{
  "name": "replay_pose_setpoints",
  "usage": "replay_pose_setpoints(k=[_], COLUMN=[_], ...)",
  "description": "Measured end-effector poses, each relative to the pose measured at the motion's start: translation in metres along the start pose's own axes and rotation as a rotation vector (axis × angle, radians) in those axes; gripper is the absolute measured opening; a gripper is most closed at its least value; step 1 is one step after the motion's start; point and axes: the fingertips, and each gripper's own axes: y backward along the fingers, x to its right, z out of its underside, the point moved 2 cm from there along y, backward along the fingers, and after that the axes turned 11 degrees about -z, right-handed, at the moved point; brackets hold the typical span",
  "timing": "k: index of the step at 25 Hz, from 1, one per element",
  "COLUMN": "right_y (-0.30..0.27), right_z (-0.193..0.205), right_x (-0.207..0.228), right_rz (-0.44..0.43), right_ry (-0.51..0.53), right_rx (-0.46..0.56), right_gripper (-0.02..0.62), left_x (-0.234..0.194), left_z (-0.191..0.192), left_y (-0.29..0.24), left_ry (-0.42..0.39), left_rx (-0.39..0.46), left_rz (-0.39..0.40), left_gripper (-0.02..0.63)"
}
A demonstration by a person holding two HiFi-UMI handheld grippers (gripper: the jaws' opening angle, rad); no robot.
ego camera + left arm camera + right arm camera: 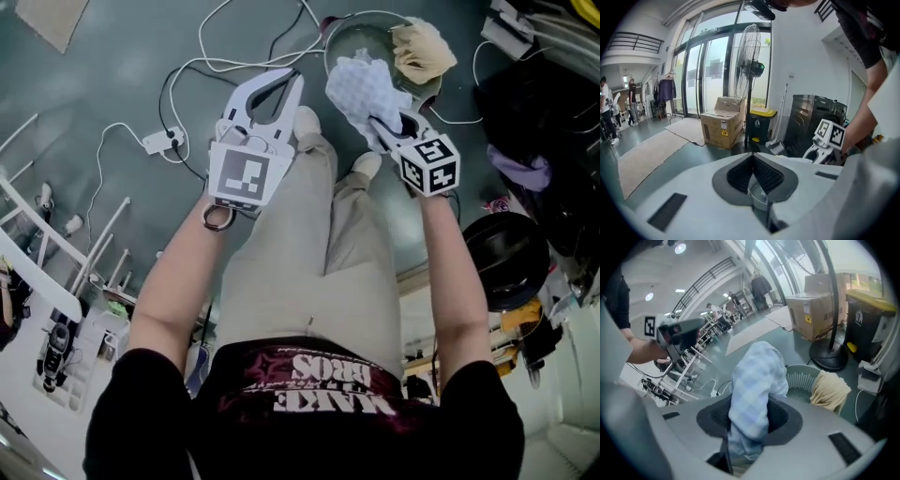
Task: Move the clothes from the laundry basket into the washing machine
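Observation:
My right gripper (378, 122) is shut on a light blue checked cloth (361, 86), which it holds up in the air above the round laundry basket (349, 37). In the right gripper view the cloth (757, 376) bulges out from between the jaws of the right gripper (750, 416). A beige garment (422, 52) lies over the basket's rim; in the right gripper view the basket (801, 377) and beige garment (829, 390) sit below the jaws. My left gripper (294, 82) is raised beside it, shut and empty (752, 161). A dark machine (813, 119) stands ahead by the wall.
Cables and a power strip (157, 142) trail over the floor near my feet. A white rack (56, 253) stands at the left. A pedestal fan (751, 70), a cardboard box (722, 126) and a yellow-lidded bin (759, 124) stand by the glass doors. Dark clutter (525, 141) is at the right.

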Motion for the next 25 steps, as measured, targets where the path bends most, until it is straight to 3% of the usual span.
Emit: replay_pose_setpoints(k=[6, 10, 18, 25], right_y=[0.107, 0.164, 0.251, 0.316], right_z=[-0.021, -0.036, -0.051, -0.068], right_x=[-0.043, -0.066, -0.108, -0.137], right_rz=[0.031, 0.045, 0.08, 0.154], right_ry=[-0.065, -0.092, -0.111, -0.165], right_rx=[0.189, 0.286, 0.388, 0.482], right_gripper=[0.156, 0.156, 0.156, 0.156], left_x=[0.031, 0.061, 0.127, 0.169], left_z=[-0.017, -0.05, -0.119, -0.17], left_y=[0.022, 0.03, 0.064, 0.098], left_ry=[-0.034, -0.056, -0.074, -0.075], left_rx=[-0.024, 0.031, 0.103, 0.098], left_rz=[0.068, 0.118, 0.144, 0.18], left_gripper=[0.005, 0.005, 0.005, 0.005])
